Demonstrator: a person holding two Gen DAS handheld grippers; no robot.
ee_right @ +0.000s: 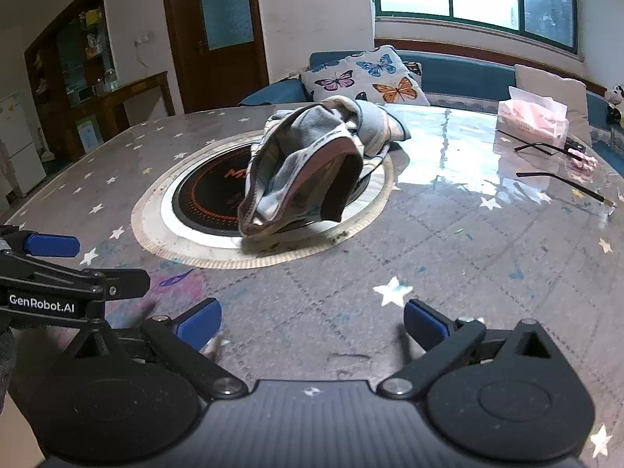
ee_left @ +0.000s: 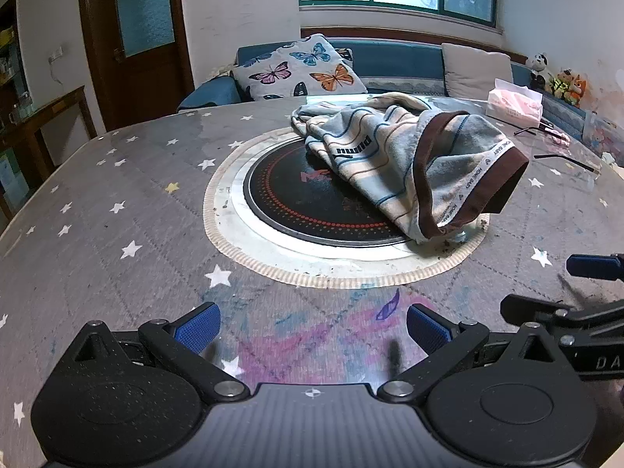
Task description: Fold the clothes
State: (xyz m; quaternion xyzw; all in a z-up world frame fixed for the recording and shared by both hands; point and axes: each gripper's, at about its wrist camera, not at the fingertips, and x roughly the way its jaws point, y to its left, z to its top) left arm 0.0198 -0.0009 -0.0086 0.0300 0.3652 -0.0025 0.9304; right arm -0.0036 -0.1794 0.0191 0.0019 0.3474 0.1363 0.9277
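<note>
Crumpled striped pants (ee_left: 397, 163), brown waistband gaping, lie heaped across round black hotplate (ee_left: 296, 195) at centre of star-print table (ee_left: 117, 202). Left gripper (ee_left: 312, 329) and right gripper (ee_right: 312, 325) hover near table edge, jaws spread wide, empty. Folding not begun; next move likely reach, pinch waistband corners, spread garment flat.

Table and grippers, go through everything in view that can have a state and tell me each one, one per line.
Striped garment: crumpled in a heap, unfolded, lying partly over the round cooktop.
Waistband: gaping open toward the grippers.
Cooktop: partly covered by the garment.
Left gripper: open, holding nothing.
Right gripper: open, holding nothing.
Tissue pack: open, a tissue sticking up.
Door: closed.
</note>
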